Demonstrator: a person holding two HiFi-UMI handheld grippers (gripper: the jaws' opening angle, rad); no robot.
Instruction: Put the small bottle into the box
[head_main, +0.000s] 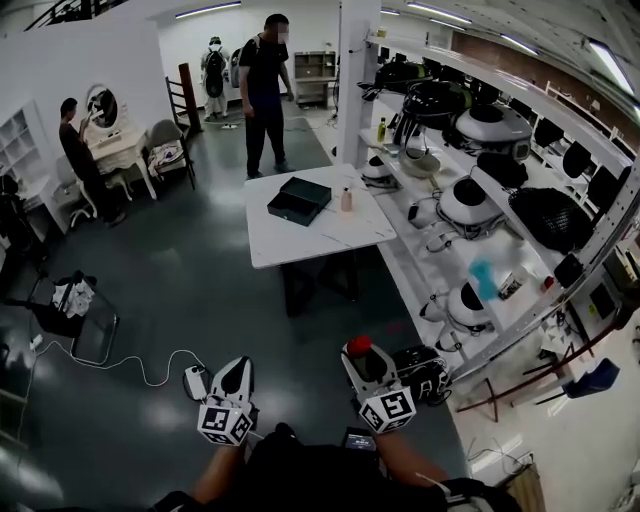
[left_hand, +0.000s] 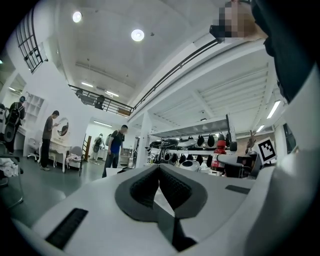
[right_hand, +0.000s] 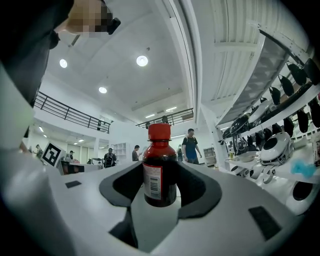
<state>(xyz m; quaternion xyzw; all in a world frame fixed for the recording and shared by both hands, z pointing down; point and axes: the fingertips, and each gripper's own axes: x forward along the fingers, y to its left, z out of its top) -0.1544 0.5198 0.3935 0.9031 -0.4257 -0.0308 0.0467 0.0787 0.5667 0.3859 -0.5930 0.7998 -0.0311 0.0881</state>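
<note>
A small dark red bottle (right_hand: 160, 170) with a red cap stands upright between the jaws of my right gripper (right_hand: 160, 194), which is shut on it. In the head view that bottle (head_main: 359, 347) and the right gripper (head_main: 362, 362) are low at the centre, far from the table. The black box (head_main: 298, 200) lies open on the white table (head_main: 300, 245) ahead, with a small pinkish bottle (head_main: 346, 199) standing beside it. My left gripper (head_main: 238, 372) is held beside the right one, and its jaws (left_hand: 160, 172) are shut on nothing.
A person in black (head_main: 264, 90) stands just behind the table. Shelves of helmets and white devices (head_main: 470, 200) run along the right. A power strip and cable (head_main: 195, 380) lie on the floor near my left gripper. A wire frame with a bag (head_main: 75, 315) stands at left.
</note>
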